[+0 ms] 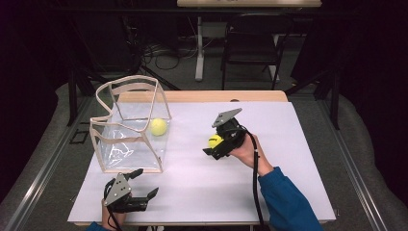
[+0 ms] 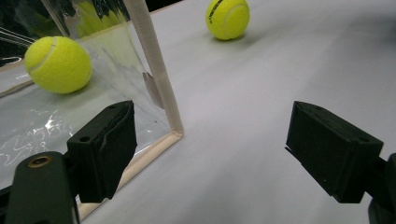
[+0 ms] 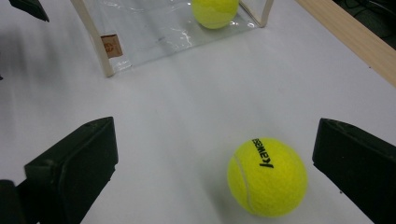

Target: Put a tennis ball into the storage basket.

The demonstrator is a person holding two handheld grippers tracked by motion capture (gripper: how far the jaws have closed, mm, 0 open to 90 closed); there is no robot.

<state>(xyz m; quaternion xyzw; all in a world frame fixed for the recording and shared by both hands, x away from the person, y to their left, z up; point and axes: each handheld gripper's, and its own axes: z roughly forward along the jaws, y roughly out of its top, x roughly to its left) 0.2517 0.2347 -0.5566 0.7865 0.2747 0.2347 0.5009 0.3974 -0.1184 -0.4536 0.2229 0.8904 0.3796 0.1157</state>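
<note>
I am bringing the right gripper (image 3: pixel 215 172) down around the loose tennis ball (image 3: pixel 267 176) on the desk (image 1: pixel 288 144), jaws spread wide. If I am closing off-centre, it could roll away. The clear bag (image 1: pixel 130 127) is already holding another ball (image 1: pixel 158 126). The left gripper (image 1: pixel 143 183) is waiting near the bag, jaws apart.

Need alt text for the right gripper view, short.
A yellow tennis ball lies on the white table between the right gripper's open black jaws, nearer the right one. Beyond stands a clear plastic bag with beige trim, a second tennis ball inside.
</note>
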